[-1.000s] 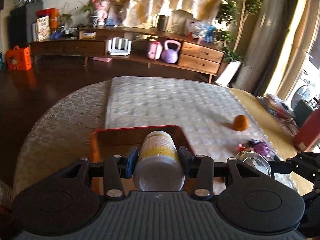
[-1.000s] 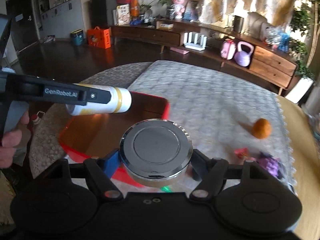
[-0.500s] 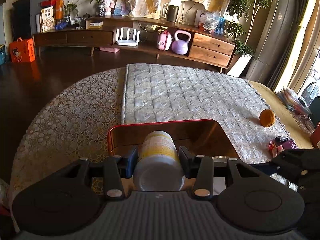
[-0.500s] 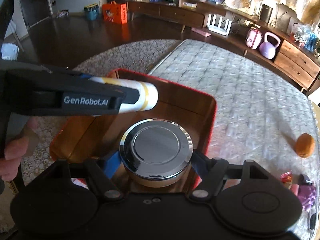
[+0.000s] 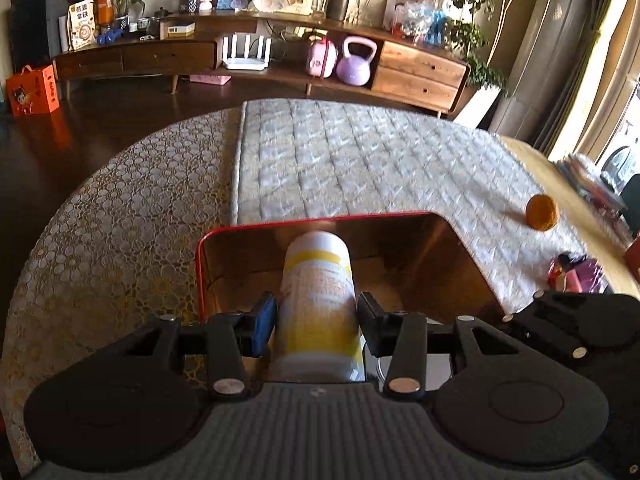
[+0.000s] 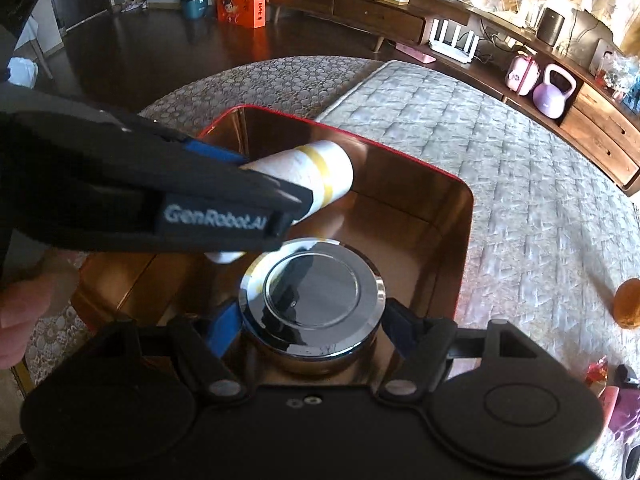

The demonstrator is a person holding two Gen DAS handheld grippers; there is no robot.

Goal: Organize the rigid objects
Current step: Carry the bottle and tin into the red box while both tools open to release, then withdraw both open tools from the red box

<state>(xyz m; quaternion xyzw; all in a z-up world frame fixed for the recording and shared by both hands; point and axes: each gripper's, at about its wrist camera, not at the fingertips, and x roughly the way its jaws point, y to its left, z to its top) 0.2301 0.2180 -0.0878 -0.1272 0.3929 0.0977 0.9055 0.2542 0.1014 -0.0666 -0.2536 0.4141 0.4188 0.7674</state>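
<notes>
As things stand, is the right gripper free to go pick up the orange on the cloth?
Probably not yet: the right gripper is shut on a shiny metal tin over the red tray. The orange itself lies clear on the cloth.

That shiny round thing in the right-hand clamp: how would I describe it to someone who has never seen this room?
Find the red-rimmed box with the coppery inside, on the round table. Just above it, the right gripper holds a round mirror-bright metal tin, flat lid up. The white-and-yellow bottle beside it is long and matt; the tin is squat and reflective.
</notes>
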